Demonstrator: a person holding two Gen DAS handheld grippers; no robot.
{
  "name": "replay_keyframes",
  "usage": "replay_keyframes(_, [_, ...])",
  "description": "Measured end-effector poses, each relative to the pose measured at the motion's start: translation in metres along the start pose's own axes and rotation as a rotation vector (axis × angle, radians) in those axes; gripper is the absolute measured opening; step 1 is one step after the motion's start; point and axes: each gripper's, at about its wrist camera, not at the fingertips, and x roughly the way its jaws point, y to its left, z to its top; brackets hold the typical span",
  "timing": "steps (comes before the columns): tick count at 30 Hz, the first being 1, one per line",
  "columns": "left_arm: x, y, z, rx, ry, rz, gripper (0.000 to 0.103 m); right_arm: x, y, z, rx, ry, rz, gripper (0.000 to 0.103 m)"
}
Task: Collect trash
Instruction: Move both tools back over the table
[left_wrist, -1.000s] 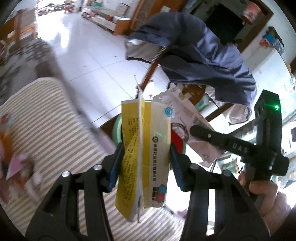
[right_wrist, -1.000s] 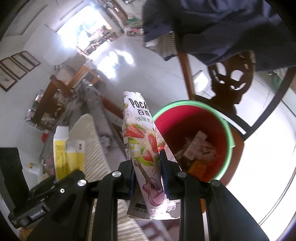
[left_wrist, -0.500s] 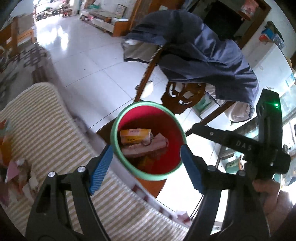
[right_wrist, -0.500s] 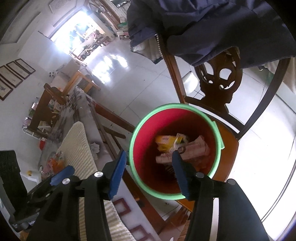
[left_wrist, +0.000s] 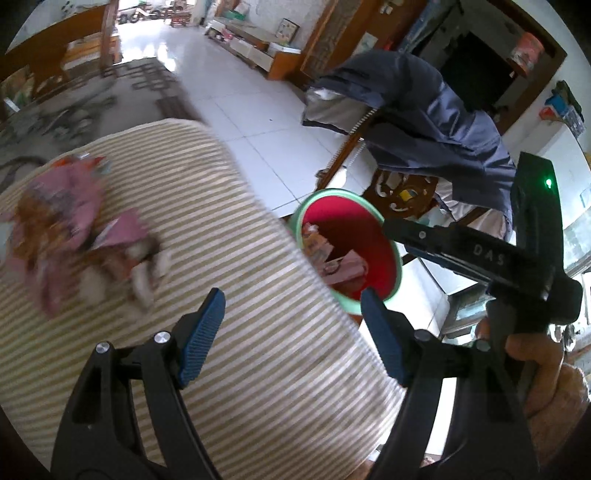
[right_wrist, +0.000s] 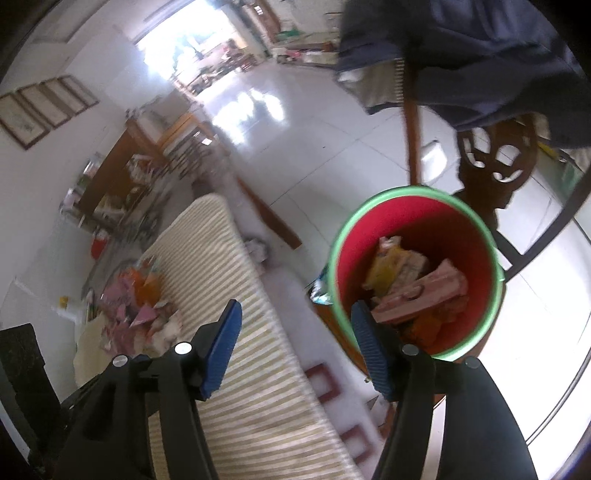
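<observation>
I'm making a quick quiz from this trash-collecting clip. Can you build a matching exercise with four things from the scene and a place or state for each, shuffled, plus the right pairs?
Things:
1. red bin
2. pile of wrappers
3. blue jacket
4. left gripper

Places or states:
A. draped over the wooden chair
B. open and empty
C. lying on the striped tablecloth
D. already holds trash

Pairs: 1-D, 2-C, 3-A, 4-B

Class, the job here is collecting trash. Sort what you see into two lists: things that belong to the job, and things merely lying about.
Belongs to the job:
- red bin, wrappers already inside
- pile of wrappers on the striped tablecloth
- left gripper, right gripper, jaws apart, empty

Just lying about:
- blue jacket draped on the wooden chair
- framed pictures
</observation>
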Motion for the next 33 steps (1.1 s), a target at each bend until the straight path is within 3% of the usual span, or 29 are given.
replay_keyframes(4, [-0.025,0.038,-0.022,-0.059,-0.010,0.032,0.074,0.015,0.041,-0.020,-0.057,0.040,0.014,0.061])
replay_keyframes(7, [-0.046,0.071,-0.042,-0.110,-0.014,0.064,0.074,0.026,0.072,-0.036,-0.099,0.073,0.027,0.070])
replay_keyframes(11, [-0.072,0.114,-0.068,-0.169,-0.013,0.113,0.074,0.042,0.110,-0.060,-0.144,0.118,0.041,0.071])
replay_keyframes(20, [-0.109,0.165,-0.104,-0.174,-0.006,0.157,0.074,0.065,0.159,-0.099,-0.161,0.145,0.049,0.071])
replay_keyframes(24, [-0.119,0.176,-0.109,-0.213,-0.024,0.160,0.074,0.071,0.179,-0.100,-0.213,0.150,0.051,0.071])
replay_keyframes(33, [-0.109,0.172,-0.106,-0.317,-0.048,0.185,0.076,0.103,0.195,-0.061,-0.339,0.162,0.032,0.073])
